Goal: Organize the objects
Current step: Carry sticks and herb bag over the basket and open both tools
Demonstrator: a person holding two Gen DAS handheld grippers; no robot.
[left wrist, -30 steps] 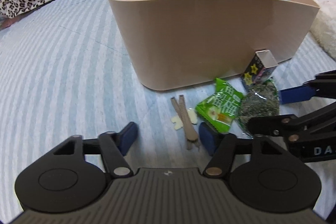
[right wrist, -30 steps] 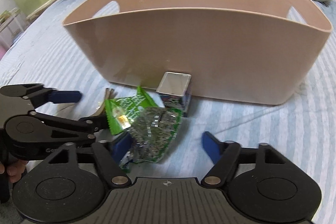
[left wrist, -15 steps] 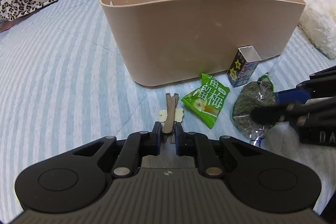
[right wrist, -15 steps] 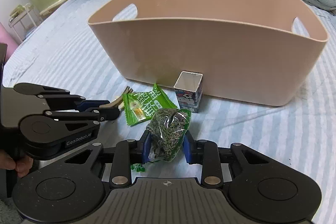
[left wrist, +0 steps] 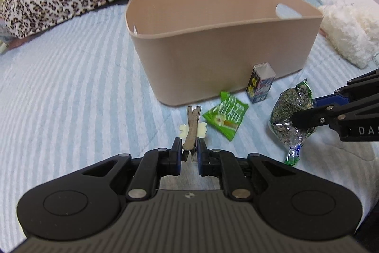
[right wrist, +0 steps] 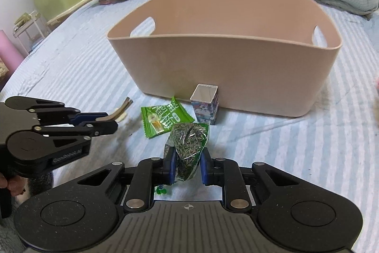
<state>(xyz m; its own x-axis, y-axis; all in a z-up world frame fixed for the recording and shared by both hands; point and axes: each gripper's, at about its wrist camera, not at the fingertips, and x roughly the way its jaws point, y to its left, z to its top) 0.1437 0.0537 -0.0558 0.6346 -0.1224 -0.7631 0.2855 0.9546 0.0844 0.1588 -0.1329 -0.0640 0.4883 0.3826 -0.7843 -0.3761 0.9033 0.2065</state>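
- left gripper is closed on the near end of the hair clip; the pads pinch its handle end.
- right gripper is clamped on the lower half of the seed packet; the film bulges out above the pads.
- Both items sit just in front of the beige basket, on or barely off the striped bedsheet. I can't tell if either is lifted clear.
- Hair clip: looks light, stiff and thin. Its long axis runs straight away from the left gripper toward the basket wall, with the 2 prongs splayed at the far end. A pale flower-shaped trim sits mid-length. It's narrow, so it will likely pivot in the pads; grip is best at the handle end, as it is now.
- Seed packet: soft crinkly film with loose fill that will probably shift and sag. The film is slippery, so squeeze the body rather than the sealed edge. The long axis runs roughly away from the right gripper, with the green sealed top toward the basket and the tail end hanging below the pads.
- green candy sachet lies flat between the 2 gripped items, untouched. It looks light and flat, so an edge pinch is likely needed.
- small carton stands upright with its open top up, touching or just beside the basket wall. It's thin card, likely to crush easily, so hold it by the side walls.
- The basket rim is high, so both loads need a clear lift over the wall.
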